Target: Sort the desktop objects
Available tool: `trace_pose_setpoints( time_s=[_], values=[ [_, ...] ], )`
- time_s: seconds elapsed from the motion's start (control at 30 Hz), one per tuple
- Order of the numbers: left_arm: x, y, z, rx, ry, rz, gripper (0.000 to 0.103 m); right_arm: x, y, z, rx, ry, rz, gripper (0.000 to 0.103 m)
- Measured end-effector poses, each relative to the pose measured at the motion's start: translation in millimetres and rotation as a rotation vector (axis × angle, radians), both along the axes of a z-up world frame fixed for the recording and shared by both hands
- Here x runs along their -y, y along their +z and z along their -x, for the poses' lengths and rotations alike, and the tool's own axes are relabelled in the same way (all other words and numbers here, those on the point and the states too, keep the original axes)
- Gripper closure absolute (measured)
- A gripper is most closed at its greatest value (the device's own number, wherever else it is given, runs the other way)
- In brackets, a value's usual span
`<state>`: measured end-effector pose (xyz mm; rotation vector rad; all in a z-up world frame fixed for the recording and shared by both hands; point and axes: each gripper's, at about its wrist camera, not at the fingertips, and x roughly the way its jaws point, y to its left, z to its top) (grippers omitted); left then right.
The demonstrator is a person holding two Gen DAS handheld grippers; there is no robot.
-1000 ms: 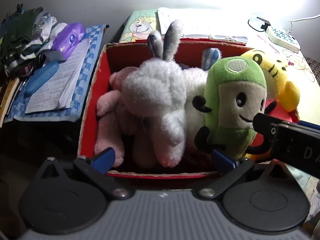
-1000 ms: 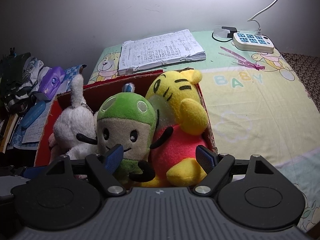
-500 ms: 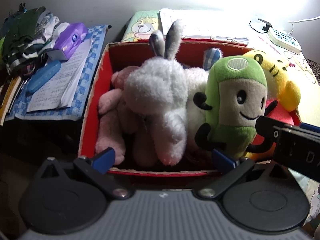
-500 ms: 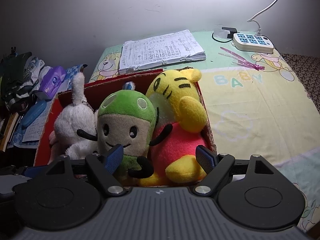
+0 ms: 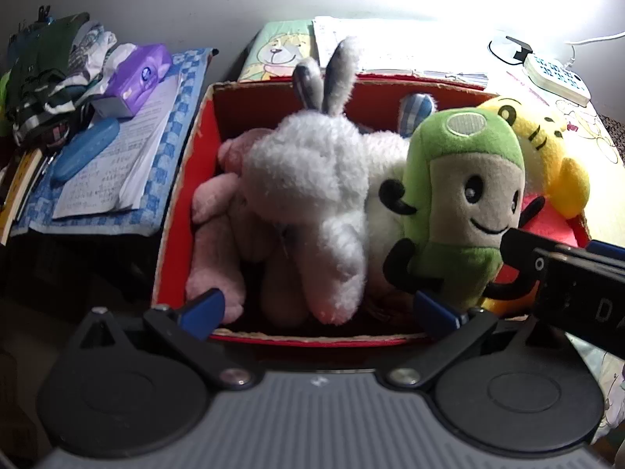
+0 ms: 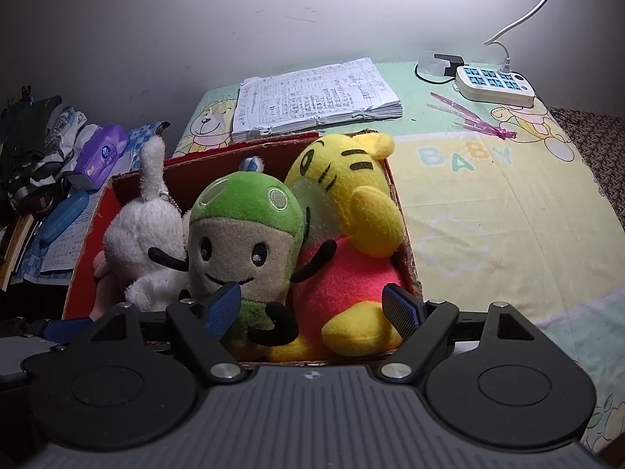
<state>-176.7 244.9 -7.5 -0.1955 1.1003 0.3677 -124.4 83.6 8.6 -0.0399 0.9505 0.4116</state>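
Filling a red box [image 5: 183,211] ahead of both tongs, left to right: pink plush [image 5: 213,234], white rabbit [image 5: 312,179], green doll [image 5: 465,195], yellow tiger [image 6: 351,211]. Papers [image 6: 312,97] and a power strip [image 6: 494,84] lie beyond. Left tongs [image 5: 318,308] and right tongs [image 6: 312,306] are spread wide, gripping nothing, at the box's near edge.

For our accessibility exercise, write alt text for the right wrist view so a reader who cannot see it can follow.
A red box on a pastel baby-print cloth holds soft toys: a white rabbit, a green smiling doll and a yellow tiger. The open right gripper hovers at the box's near edge. Behind lie a stack of papers and a power strip.
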Motion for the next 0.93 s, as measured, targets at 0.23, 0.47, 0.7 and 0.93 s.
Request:
trace_pose_setpoints(
  time_s=[0.23, 0.47, 0.7, 0.93],
  values=[
    [-0.3, -1.8, -1.5, -0.001, -0.008, -0.007, 0.000, 0.1, -0.1, -1.2, -0.002, -0.003, -0.003, 0.021],
    [0.2, -2.8, -2.8, -0.002, -0.014, -0.017, 0.000, -0.7, -1.0, -3.6, -0.004, -0.009, -0.006, 0.021],
    [-1.1, -3.0, -2.2, 0.004, -0.021, -0.009, 0.001, -1.7, -1.8, -4.4, -0.004, -0.008, -0.007, 0.021],
    [0.0, 7.1, 2.7, 0.055, -0.022, -0.017, 0.001, -3.7, -1.9, -4.6, -0.001, -0.011, -0.008, 0.021]
  ],
)
